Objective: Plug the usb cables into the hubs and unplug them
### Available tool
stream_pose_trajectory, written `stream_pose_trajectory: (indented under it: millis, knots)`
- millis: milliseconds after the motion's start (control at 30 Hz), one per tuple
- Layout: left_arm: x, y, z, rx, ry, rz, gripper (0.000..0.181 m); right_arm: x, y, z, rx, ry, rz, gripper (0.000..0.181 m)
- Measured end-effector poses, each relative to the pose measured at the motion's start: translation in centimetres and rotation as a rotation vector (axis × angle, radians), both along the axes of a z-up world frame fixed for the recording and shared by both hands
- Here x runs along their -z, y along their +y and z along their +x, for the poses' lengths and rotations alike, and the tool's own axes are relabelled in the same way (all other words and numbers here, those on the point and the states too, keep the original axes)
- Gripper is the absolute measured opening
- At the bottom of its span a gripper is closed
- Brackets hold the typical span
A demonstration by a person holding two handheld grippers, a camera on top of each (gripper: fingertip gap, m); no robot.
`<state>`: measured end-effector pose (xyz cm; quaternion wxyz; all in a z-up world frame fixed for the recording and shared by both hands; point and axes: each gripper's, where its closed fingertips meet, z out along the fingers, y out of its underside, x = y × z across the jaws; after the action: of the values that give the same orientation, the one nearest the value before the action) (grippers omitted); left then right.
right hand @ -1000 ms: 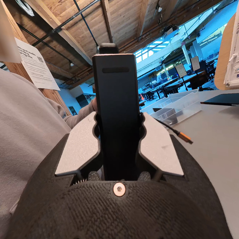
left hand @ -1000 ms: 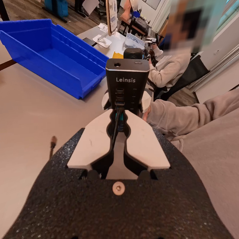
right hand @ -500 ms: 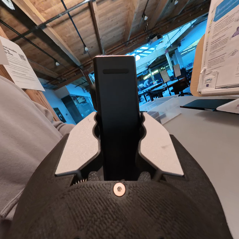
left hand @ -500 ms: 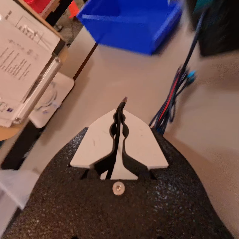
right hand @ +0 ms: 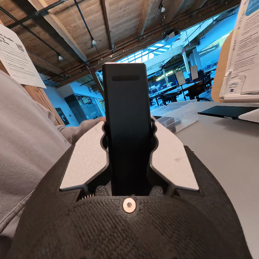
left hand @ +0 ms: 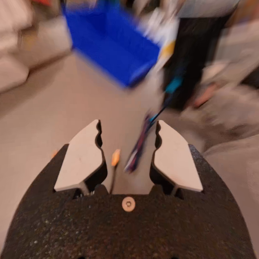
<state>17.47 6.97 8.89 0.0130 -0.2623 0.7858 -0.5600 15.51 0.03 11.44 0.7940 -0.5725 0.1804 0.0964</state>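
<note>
My left gripper [left hand: 128, 123] is open and empty above the grey table [left hand: 56, 112]; this view is blurred by motion. A black cable with an orange plug [left hand: 115, 157] lies on the table between its fingers. A bundle of blue, red and black cables [left hand: 140, 141] runs from there up to a black hub [left hand: 186, 58] at the right. My right gripper [right hand: 128, 124] is shut on a black USB hub [right hand: 126, 119] and holds it upright, back face toward the camera. Its ports are hidden.
A blue bin [left hand: 110, 42] stands on the table at the back. A person's grey sleeve [right hand: 21, 133] is at the left. Clear plastic trays [right hand: 178, 112], a dark flat device [right hand: 227, 112] and a stand with papers [right hand: 238, 56] are at the right.
My left gripper pulled the black cable out of the hub, swung away, then opened and let it go onto the table. The right gripper kept its hold on the hub.
</note>
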Motion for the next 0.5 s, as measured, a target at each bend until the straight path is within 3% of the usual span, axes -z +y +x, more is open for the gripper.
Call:
stream_pose_trajectory:
  millis: [33, 100, 167, 233, 267, 500]
  knots:
    - [-3.9, -1.6, -0.9, 0.046, -0.04, -0.162, 0.085, 0.0, 0.5, -0.1, -0.011, -0.007, -0.015, 0.062]
    - [-7.2, -3.8, -1.5, 0.084, -0.089, -0.229, 0.09, -0.1, 1.9, -0.4, -0.031, -0.03, -0.05, 0.062]
    - [-7.1, -5.3, -1.1, 0.077, -0.116, -0.136, 0.113, -0.4, 3.1, -0.7, -0.056, -0.052, -0.07, 0.062]
    - [-7.5, -6.2, -1.4, 0.111, -0.143, -0.139, 0.071, -0.7, 4.0, -1.0, -0.075, -0.072, -0.088, 0.062]
    - [-7.9, -6.3, -1.5, 0.118, -0.168, -0.152, 0.063, -0.7, 4.3, -1.2, -0.078, -0.096, -0.111, 0.062]
    - [-8.3, -7.1, -2.9, 0.266, -0.288, -0.074, 0.062, -0.5, 4.9, -1.8, -0.088, -0.144, -0.203, 0.063]
